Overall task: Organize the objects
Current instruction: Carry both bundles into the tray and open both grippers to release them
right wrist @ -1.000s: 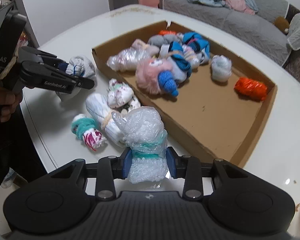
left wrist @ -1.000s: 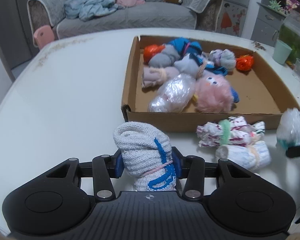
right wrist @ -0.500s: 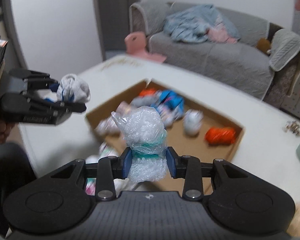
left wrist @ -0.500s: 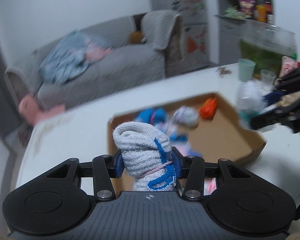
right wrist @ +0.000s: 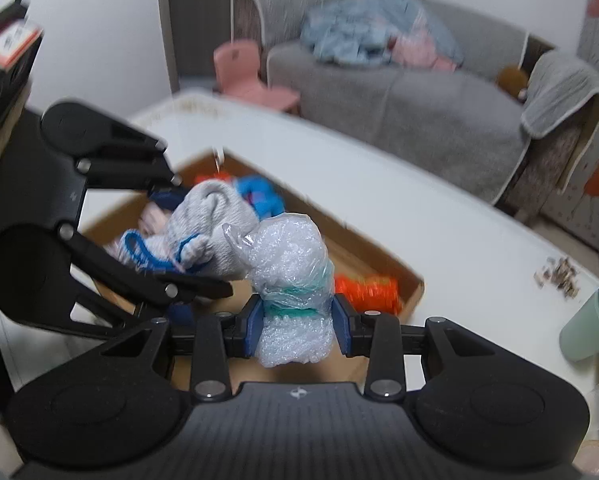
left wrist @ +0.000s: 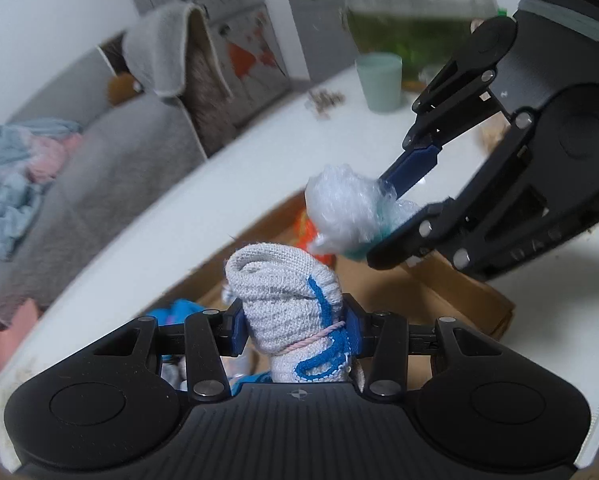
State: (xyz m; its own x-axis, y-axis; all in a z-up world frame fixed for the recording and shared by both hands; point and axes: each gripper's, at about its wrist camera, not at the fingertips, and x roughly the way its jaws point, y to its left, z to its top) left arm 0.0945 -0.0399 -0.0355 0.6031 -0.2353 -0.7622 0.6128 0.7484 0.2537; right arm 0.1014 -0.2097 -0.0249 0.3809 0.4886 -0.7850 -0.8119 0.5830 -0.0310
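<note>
**A:** Sock bundle [left wrist: 287, 304], grey-white knit with blue trim and a thin pink tie round it: where is it?

**B:** Clamped between the blue pads of the left gripper [left wrist: 293, 326], standing upright in the jaws, held in the air above the cardboard box [left wrist: 451, 292].

**A:** And the right gripper [right wrist: 297, 318]?

**B:** Closed on a bubble-wrap bundle [right wrist: 293, 276] with a teal band at its waist. The pads press in on either side at that band, and the bundle stands upright between them.

**A:** How do the two bundles sit relative to each other?

**B:** Close together over the box. From the right wrist view the sock bundle lies just left of the bubble wrap, and whether they touch cannot be told through the blur.

**A:** What is in the box?

**B:** An orange bundle [right wrist: 365, 290] near the right-hand corner, blue fabric [right wrist: 259, 196] toward the far side, and other soft items too blurred to name.

**A:** Around it?

**B:** The box rests on a white table [right wrist: 439, 220]. A pale green cup [right wrist: 589, 324] stands near the table's edge, well apart from the box, with small brown scraps [right wrist: 557, 276] scattered between them. Beyond the table are a grey sofa [right wrist: 419, 108] with light blue and pink clothes [right wrist: 363, 36] piled on it, and a small pink chair [right wrist: 247, 76].
</note>
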